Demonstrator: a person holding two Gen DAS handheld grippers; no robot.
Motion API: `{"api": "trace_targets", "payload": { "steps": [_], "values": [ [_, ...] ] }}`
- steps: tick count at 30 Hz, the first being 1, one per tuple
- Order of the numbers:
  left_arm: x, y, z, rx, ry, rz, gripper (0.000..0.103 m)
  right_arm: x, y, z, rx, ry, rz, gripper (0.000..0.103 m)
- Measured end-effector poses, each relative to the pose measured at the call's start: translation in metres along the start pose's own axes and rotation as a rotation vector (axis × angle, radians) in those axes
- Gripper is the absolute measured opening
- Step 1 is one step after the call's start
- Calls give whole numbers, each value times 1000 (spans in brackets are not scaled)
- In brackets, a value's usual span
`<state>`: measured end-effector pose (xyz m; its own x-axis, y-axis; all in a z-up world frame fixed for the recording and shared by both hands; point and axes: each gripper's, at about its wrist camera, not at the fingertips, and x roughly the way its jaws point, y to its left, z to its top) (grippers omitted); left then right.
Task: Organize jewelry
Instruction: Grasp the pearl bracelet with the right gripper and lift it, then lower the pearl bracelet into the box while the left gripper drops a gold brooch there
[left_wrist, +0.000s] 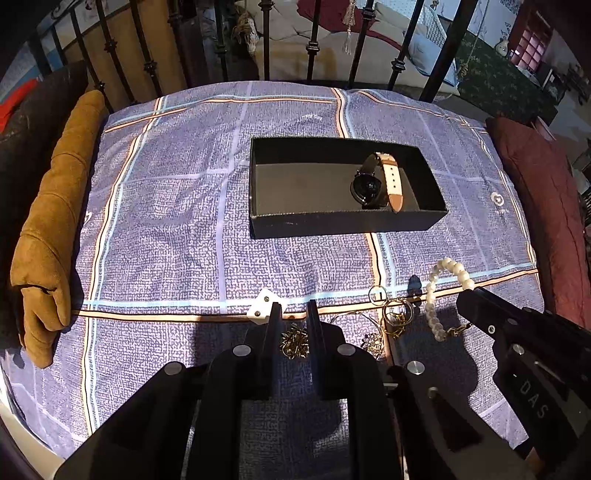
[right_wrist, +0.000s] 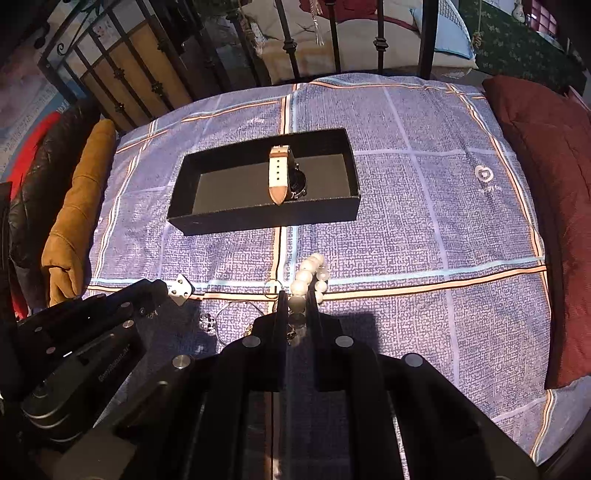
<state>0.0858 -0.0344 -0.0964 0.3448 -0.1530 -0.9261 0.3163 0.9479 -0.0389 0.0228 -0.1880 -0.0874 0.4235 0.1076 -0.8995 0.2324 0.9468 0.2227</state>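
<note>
Right tongs straddle the pearl bracelet, narrow but seemingly not yet pinching; left tongs, narrowly parted, hover over a gold brooch. At 12 o'clock, the black box holds the watch, likely where both pieces go

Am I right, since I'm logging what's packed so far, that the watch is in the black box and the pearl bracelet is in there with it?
Not quite. The watch is in the black box, but the pearl bracelet lies outside it on the checked cloth, between the fingers of the right gripper. The right wrist view shows this.
</note>
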Motion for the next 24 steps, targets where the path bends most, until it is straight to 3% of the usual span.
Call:
{"api": "trace_targets", "payload": {
  "steps": [11, 24],
  "values": [
    [-30, -10, 30, -4, -66, -13, 13, -33, 5, 23, -22, -75, 1, 10],
    [-44, -13, 89, -7, -157, -37, 13, -40, 9, 80, -51, -166, -13, 10]
  ]
}}
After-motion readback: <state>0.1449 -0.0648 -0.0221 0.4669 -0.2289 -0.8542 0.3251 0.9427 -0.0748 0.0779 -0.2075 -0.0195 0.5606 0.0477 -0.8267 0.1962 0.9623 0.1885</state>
